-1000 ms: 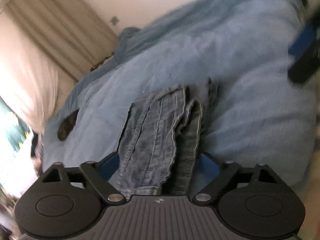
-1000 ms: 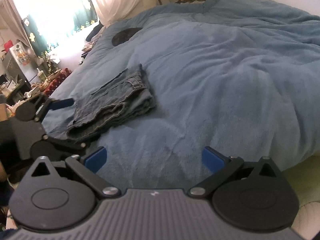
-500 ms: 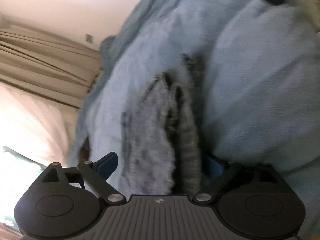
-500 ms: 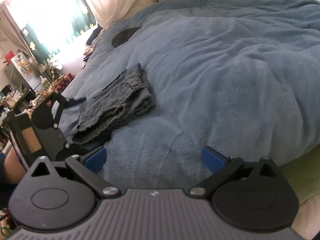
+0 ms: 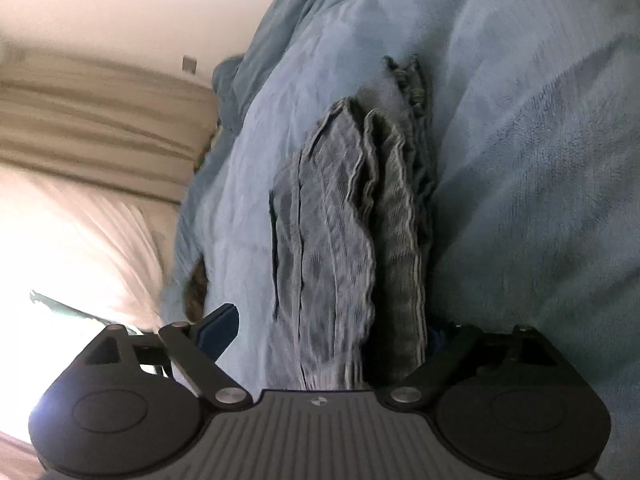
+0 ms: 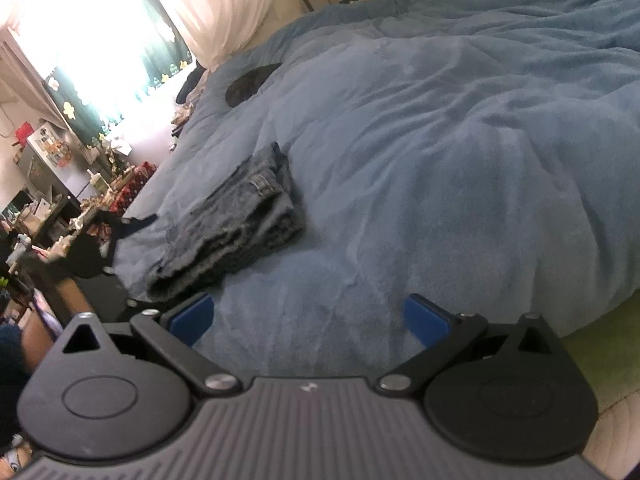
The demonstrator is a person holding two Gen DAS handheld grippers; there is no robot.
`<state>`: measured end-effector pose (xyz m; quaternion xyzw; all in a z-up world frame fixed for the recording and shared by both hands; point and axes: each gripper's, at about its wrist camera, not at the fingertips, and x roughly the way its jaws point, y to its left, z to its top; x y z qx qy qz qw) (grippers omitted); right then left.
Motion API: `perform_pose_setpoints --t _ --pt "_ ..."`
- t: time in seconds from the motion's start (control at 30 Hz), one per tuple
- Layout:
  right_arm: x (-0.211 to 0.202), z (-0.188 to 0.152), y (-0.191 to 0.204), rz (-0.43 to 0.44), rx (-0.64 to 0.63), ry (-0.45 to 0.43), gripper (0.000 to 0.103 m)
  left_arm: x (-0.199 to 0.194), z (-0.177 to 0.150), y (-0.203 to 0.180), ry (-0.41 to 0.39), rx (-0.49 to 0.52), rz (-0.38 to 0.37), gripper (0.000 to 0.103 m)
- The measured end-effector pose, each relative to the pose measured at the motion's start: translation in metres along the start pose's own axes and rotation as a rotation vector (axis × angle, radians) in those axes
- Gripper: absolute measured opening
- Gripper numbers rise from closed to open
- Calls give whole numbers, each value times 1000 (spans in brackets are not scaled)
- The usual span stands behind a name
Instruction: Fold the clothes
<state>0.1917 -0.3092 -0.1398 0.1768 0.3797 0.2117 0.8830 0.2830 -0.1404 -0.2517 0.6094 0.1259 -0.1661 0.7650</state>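
Blue fleece blanket [image 6: 460, 152] covers the bed, bright curtained window [image 6: 100, 40] and cluttered shelves off to the side. One pair of folded jeans [image 6: 236, 220] lies near the bed's edge, long axis running from that edge toward the middle. Left hand-held gripper [image 5: 332, 332] straddles the jeans' near end, fingers spread. Right hand-held gripper [image 6: 308, 316] hovers, fingers apart, holding nothing.
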Motion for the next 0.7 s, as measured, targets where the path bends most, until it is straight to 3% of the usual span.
perform_pose_setpoints --t 0.13,0.27,0.33,0.4,0.5,0.57,0.63,0.67,0.7 --pt "1 5 6 2 -3 -7 102 9 13 -13 -39 84 54 88" --pt "0 9 10 4 -3 -24 102 17 6 6 -50 -3 21 88" --pt "-1 9 11 4 -3 -36 102 16 2 15 -33 -76 -10 81" --pt "-1 9 10 7 5 -40 102 19 1 19 -3 -128 -55 64" --pt "1 10 10 11 12 -36 102 29 4 11 19 -116 -110 49" --pt "2 10 11 10 8 -32 102 33 8 3 3 -63 -88 42" --pt "1 9 14 6 6 -30 102 34 9 7 -9 -85 -96 34" --pt "0 9 15 4 6 -31 102 33 8 16 -13 -130 -114 24" --pt "-1 9 15 2 6 -32 102 31 7 25 -17 -175 -131 22"
